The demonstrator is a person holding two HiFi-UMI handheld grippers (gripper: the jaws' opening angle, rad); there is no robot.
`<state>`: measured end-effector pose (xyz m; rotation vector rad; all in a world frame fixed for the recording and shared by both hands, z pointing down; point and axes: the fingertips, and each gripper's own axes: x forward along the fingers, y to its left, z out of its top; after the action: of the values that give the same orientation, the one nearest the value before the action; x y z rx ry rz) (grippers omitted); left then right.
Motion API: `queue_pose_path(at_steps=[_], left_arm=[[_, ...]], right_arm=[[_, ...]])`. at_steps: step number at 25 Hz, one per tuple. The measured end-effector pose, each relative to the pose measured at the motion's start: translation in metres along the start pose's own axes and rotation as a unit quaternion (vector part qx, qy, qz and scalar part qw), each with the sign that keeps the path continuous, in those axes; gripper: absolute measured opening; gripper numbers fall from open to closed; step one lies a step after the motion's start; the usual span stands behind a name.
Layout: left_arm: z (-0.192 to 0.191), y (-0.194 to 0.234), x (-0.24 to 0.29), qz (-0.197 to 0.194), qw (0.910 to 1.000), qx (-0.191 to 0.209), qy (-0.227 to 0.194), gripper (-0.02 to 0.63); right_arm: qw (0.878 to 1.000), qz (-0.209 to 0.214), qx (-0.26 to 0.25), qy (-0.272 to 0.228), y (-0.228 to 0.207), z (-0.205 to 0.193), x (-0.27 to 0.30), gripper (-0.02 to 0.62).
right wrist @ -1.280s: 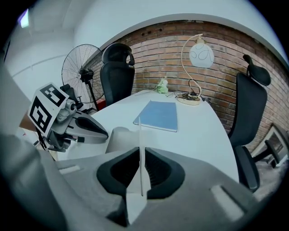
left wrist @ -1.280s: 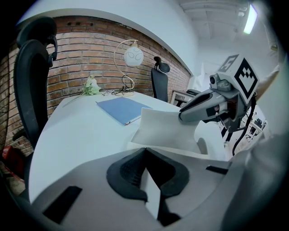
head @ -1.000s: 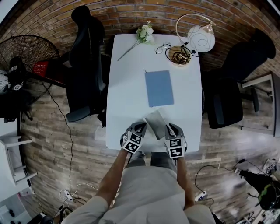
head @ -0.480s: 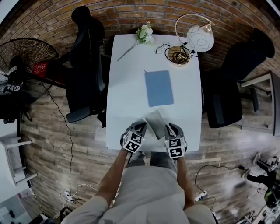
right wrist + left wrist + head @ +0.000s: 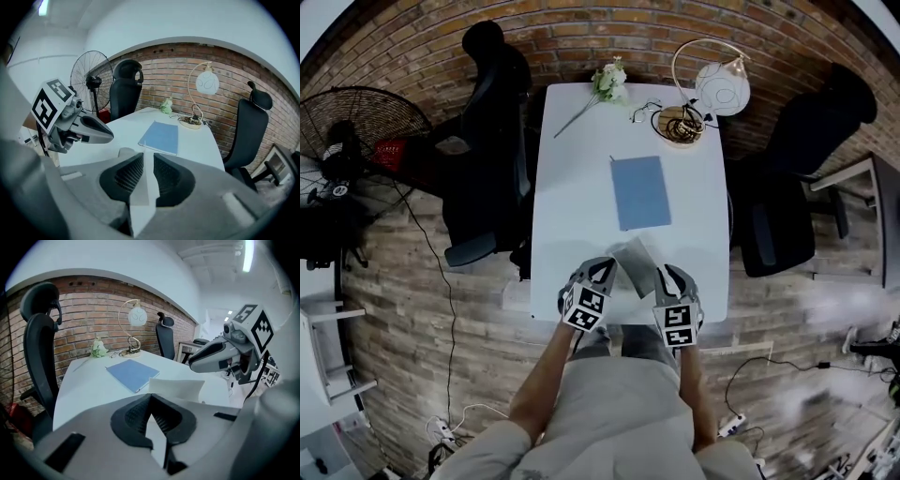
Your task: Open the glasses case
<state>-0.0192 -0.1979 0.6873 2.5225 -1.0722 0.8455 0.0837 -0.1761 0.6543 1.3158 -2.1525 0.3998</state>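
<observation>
Glasses case (image 5: pixel 633 256) higher, edges hidden in left gripper (image 5: pixel 607 269), right gripper (image 5: pixel 662 275)

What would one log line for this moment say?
left gripper: shut on glasses case | right gripper: shut on it | at table near end

White table (image 5: pixel 572 187), blue notebook (image 5: pixel 639 191) centre, flower (image 5: pixel 607 79), lamp (image 5: pixel 722 91) far end

A blue notebook (image 5: pixel 639 192) lies on the tabletop (image 5: pixel 577 206). Beyond it sit a white flower (image 5: pixel 609 77), a round tray (image 5: pixel 679 124) and a lamp (image 5: pixel 722 89).
</observation>
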Motion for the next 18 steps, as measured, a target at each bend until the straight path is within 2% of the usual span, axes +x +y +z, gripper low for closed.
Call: queue_pose_path(at_steps=[15, 18], left_arm=[[0.062, -0.014, -0.103, 0.006, 0.9926, 0.025, -0.119, 0.003], [0.071, -0.015, -0.123, 0.008, 0.9891, 0.026, -0.145, 0.003]], right_arm=[[0.992, -0.056, 0.005, -0.116, 0.043, 0.076, -0.094, 0.058], [0.990, -0.070, 0.002, -0.119, 0.051, 0.080, -0.109, 0.058]])
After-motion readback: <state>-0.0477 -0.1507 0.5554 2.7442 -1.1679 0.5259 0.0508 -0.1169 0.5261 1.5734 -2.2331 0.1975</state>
